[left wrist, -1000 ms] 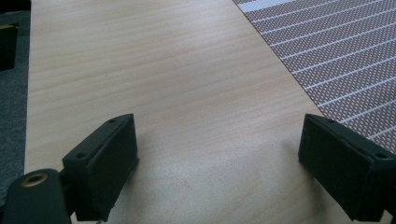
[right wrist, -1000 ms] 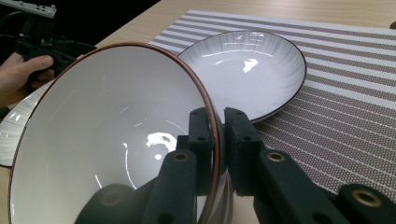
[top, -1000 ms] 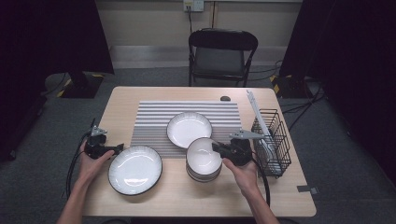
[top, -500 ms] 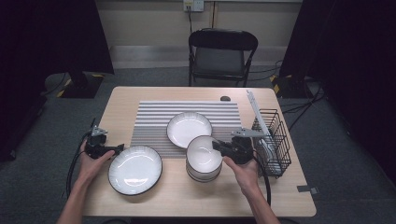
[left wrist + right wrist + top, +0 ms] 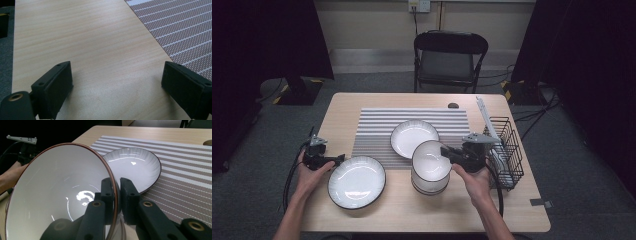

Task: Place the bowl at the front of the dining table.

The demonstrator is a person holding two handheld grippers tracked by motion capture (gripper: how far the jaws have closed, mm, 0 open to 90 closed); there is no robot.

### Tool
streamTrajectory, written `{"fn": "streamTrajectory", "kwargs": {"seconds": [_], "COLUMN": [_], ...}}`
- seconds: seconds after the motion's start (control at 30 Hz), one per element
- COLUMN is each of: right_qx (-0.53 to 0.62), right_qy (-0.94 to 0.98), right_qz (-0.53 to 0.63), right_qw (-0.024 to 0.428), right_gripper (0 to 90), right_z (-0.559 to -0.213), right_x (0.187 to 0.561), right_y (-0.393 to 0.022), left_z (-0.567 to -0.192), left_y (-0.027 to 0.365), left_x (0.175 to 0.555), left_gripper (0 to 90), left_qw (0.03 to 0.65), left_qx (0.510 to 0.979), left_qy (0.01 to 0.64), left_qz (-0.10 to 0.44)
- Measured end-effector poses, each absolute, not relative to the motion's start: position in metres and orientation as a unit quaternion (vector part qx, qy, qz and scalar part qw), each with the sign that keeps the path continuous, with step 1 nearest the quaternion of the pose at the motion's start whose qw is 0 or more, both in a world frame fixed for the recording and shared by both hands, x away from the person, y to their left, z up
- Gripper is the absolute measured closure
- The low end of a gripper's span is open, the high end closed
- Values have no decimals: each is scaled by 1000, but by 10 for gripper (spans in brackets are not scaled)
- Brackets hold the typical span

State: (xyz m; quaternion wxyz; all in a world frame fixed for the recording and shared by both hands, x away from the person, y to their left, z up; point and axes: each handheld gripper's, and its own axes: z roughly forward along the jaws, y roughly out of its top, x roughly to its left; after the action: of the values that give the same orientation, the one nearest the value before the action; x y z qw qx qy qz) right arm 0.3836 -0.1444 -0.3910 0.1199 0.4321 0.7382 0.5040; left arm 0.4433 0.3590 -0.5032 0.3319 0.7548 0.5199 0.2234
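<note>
I can't make out a single word, number, brand mark or sign anywhere in these views. No legible print turns up anywhere I look.
</note>
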Motion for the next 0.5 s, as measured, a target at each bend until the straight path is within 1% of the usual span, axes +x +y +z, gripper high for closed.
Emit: {"fn": "streamTrajectory", "kwargs": {"seconds": [0.5], "right_qx": [428], "right_qy": [734], "right_qz": [514], "right_qw": [120], "right_gripper": [818], "right_z": [-379], "right_x": [393], "right_y": [-134], "left_z": [-503], "left_y": [359], "left_x": [443], "left_gripper": [95], "left_qw": [332], "left_qx": [755], "left_qy": [520], "left_qz": [223]}}
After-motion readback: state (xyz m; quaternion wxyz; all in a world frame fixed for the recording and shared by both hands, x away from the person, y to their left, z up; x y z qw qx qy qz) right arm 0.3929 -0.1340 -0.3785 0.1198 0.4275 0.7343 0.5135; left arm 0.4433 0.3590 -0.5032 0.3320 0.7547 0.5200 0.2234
